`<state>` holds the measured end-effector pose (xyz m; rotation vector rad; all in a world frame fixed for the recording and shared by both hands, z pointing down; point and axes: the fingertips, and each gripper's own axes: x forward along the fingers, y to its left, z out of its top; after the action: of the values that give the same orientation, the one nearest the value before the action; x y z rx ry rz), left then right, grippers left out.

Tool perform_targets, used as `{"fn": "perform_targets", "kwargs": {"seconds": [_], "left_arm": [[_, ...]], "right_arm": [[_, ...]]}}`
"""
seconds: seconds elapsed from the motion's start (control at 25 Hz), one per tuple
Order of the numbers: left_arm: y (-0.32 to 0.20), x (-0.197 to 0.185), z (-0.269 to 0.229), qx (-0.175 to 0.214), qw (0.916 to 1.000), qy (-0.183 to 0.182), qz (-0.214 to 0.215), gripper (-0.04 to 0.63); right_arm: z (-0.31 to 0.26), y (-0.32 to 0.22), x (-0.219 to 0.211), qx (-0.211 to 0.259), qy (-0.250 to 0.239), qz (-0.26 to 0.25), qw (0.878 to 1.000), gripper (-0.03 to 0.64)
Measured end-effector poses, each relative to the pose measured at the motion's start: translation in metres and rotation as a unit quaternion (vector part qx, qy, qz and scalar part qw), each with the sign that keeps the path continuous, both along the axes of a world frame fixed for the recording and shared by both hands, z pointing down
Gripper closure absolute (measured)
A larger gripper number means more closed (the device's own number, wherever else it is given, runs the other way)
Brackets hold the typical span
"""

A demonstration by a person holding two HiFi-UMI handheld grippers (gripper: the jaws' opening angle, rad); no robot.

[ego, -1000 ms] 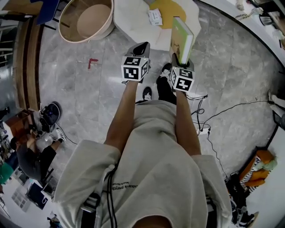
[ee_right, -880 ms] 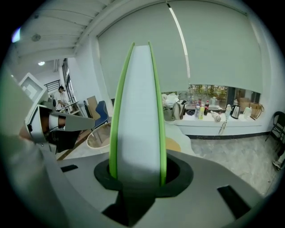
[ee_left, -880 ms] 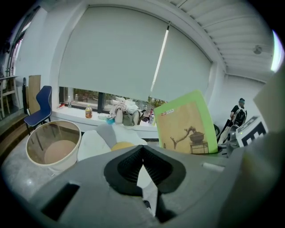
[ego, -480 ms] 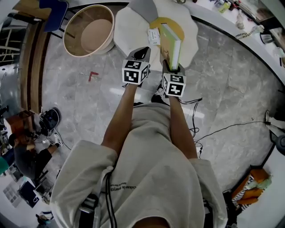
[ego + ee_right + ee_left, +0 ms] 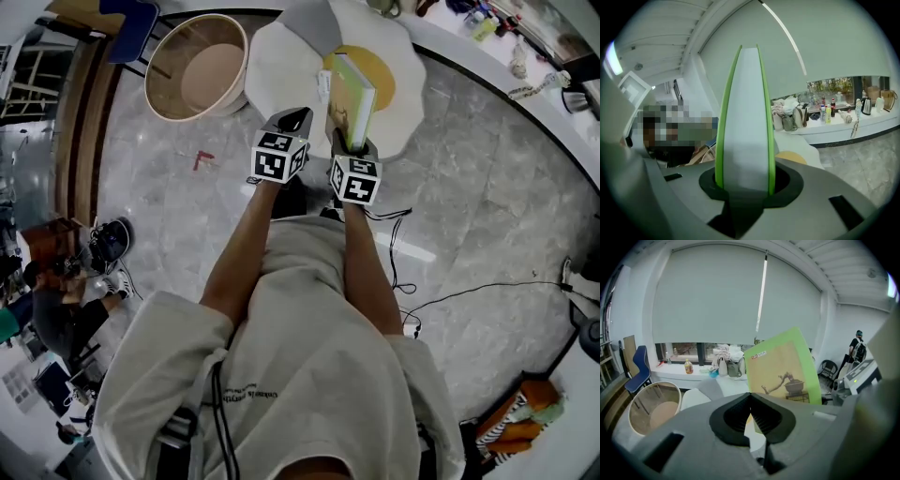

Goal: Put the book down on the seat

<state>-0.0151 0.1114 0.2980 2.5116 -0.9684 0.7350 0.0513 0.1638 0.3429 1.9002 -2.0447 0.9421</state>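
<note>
The book stands upright above the seat, a white cushion shaped like a fried egg with a yellow middle. The right gripper pinches its lower end. In the right gripper view the page edge of the book faces the camera, with a green cover on either side and the right gripper clamped across both.

It looks thin and light, with stiff, smooth covers that could slide in a loose pinch. Held by one end, it will likely want to swing when tipped flat. A hold across both covers, as here, keeps the pages from fanning.

The left gripper is beside it with its jaws pressed together on nothing, and the left gripper view confirms this, with the book's cover just beyond.

A round wooden tub sits on the floor just left of the seat and looks empty. A small white packet lies on the seat near the book
</note>
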Motion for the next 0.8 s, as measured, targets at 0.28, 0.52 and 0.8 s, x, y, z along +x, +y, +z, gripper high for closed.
{"fn": "perform_targets", "kwargs": {"seconds": [0.28, 0.52, 0.8], "left_arm": [[-0.009, 0.010, 0.002, -0.008, 0.9999, -0.002, 0.011, 0.587], [-0.026, 0.012, 0.004, -0.005, 0.9998, 0.013, 0.015, 0.588], [-0.058, 0.010, 0.011, -0.017, 0.9994, 0.028, -0.006, 0.588]], "right_arm": [[0.005, -0.011, 0.008, -0.005, 0.000, 0.003, 1.000, 0.483], [0.005, -0.034, 0.024, -0.004, 0.012, 0.013, 1.000, 0.483], [0.017, -0.051, 0.022, -0.021, 0.028, -0.016, 0.999, 0.483]]}}
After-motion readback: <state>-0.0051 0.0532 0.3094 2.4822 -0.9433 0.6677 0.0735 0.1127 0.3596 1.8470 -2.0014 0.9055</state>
